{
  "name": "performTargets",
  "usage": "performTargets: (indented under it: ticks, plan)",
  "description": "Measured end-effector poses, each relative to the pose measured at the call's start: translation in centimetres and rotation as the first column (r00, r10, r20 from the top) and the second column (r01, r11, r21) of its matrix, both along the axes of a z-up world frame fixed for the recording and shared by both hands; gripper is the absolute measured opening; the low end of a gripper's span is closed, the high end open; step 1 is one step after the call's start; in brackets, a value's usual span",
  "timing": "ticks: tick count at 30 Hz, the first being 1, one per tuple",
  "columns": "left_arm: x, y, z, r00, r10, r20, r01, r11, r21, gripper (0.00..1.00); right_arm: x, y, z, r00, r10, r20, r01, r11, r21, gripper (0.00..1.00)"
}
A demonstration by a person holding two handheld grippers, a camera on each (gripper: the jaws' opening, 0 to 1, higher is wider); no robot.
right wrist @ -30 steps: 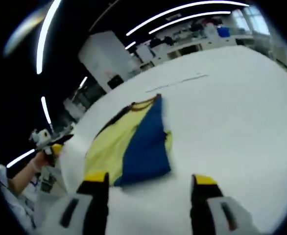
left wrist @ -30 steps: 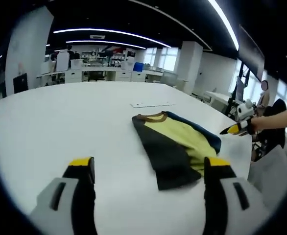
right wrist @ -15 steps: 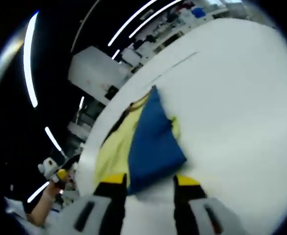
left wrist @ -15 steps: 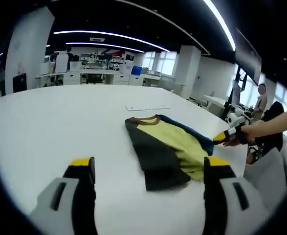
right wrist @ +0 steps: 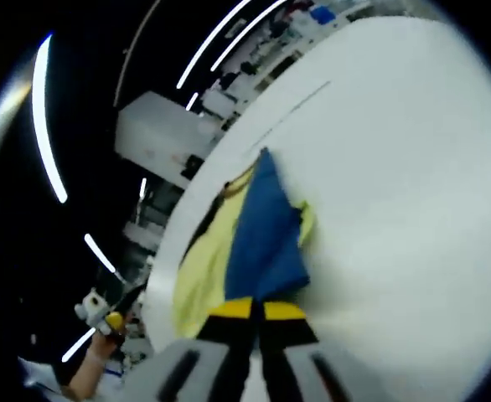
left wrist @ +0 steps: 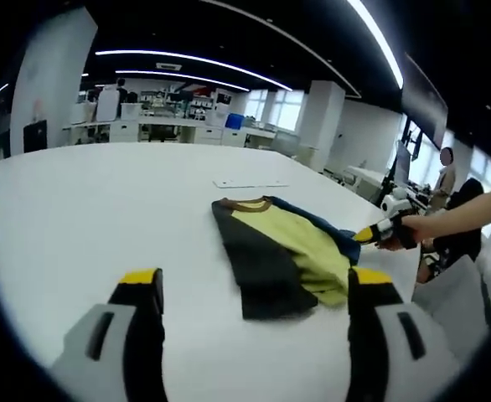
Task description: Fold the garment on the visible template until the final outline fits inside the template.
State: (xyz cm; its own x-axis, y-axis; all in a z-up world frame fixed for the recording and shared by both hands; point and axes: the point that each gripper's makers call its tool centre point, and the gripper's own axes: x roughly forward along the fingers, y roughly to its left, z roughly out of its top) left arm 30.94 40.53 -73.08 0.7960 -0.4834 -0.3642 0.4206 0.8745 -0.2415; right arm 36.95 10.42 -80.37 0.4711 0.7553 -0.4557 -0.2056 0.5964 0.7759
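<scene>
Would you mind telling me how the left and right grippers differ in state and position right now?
The left gripper is open with jaws wide apart, while the right gripper is shut on the garment. The left gripper hangs short of the garment; the right gripper pinches its blue edge. Both have yellow-tipped jaws.

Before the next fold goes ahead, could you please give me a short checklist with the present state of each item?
1. Right gripper shut on the blue edge of the garment: ok, fingers pinched together at the hem.
2. Left gripper free and open: ok, above the table.
3. Garment whole in the left gripper view: ok.
4. Template outline located: cannot tell; a thin line lies beyond the collar.
5. Garment fits inside the template: cannot tell.
</scene>
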Motion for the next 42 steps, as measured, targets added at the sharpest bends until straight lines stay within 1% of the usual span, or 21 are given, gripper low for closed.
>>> performTargets:
  ticks: [4,8,13,15,19,22,27,34,42]
  plan:
    - [0.0,-0.1,0.2,1.000,-0.011,0.004,0.011,1.000,0.007,0.88,1.1,1.4,2.0,0.999,0.036,0.032,-0.037,0.999,0.011,0.00]
    - [0.0,-0.3,0.4,1.000,-0.013,0.007,0.013,1.000,0.008,0.88,2.1,3.3,3.2,0.995,0.076,0.063,-0.077,0.997,0.010,0.00]
    - [-0.2,-0.5,0.5,1.000,-0.013,0.007,0.013,1.000,0.000,0.88,3.5,6.2,4.2,0.988,0.127,0.093,-0.127,0.992,-0.001,0.00]
    - [-0.4,-0.5,0.5,1.000,-0.013,0.006,0.013,1.000,0.003,0.88,4.0,7.5,4.2,0.982,0.158,0.105,-0.156,0.987,-0.024,0.00]
    - [-0.6,-0.3,0.5,1.000,-0.006,0.005,0.006,1.000,-0.001,0.88,4.9,10.0,3.9,0.972,0.207,0.110,-0.201,0.978,-0.060,0.00]
    - [-0.9,-0.3,0.4,1.000,0.003,0.002,-0.003,1.000,-0.005,0.87,5.1,11.3,3.3,0.962,0.246,0.119,-0.233,0.966,-0.110,0.00]
    - [-1.1,0.0,0.0,1.000,0.008,-0.006,-0.008,1.000,-0.009,0.87,5.3,13.5,2.0,0.952,0.285,0.108,-0.266,0.950,-0.161,0.00]
    - [-1.4,-0.1,0.0,1.000,0.013,-0.014,-0.013,1.000,-0.013,0.87,5.1,15.3,0.7,0.941,0.326,0.091,-0.305,0.933,-0.190,0.00]
    - [-1.4,0.2,-0.3,1.000,0.021,-0.016,-0.021,1.000,-0.020,0.87,4.6,16.2,-0.3,0.927,0.365,0.081,-0.339,0.912,-0.230,0.00]
